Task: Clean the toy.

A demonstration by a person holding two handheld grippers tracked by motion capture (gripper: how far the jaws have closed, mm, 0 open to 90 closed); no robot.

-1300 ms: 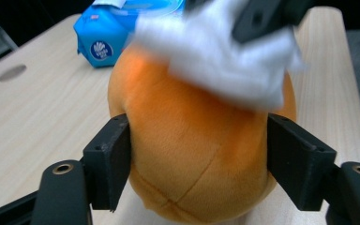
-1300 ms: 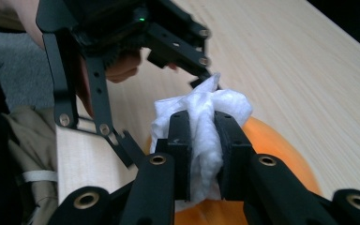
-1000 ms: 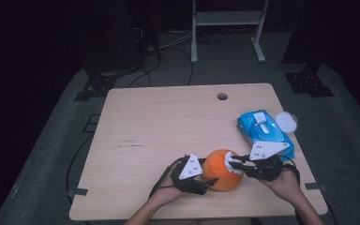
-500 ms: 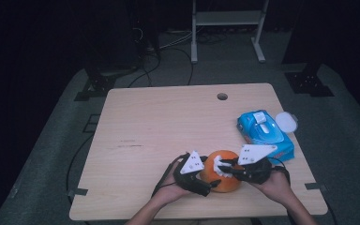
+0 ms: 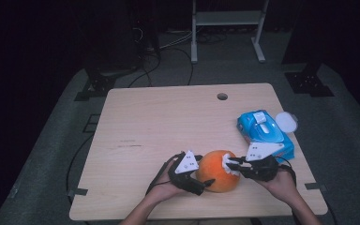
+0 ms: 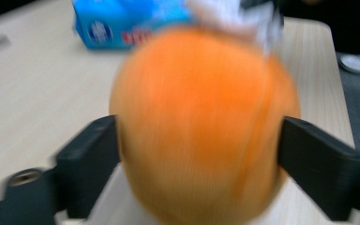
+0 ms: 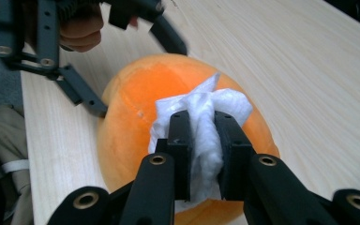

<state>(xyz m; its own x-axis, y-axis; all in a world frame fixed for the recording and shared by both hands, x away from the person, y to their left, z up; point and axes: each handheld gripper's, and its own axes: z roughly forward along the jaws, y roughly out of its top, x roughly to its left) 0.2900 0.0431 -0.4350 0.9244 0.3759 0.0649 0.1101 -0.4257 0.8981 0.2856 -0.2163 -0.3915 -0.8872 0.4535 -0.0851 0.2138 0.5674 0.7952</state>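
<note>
A round orange pumpkin-like ball rests near the table's front edge. My left gripper is at its left. Its jaws have just been opening and now stand on either side of the ball; this view is blurred, and I see no firm press. My right gripper comes in from the right, shut on a crumpled white wipe. The wipe lies against the ball's upper right side. The left gripper's black jaws show beyond the ball.
A blue pack of wipes lies at the right of the wooden table, just behind my right hand, with a white round lid beside it. A cable hole sits near the far edge.
The left gripper's jaws have spread apart around the orange ball. The right gripper and its wipe slid a little left across the ball and came partly back.
</note>
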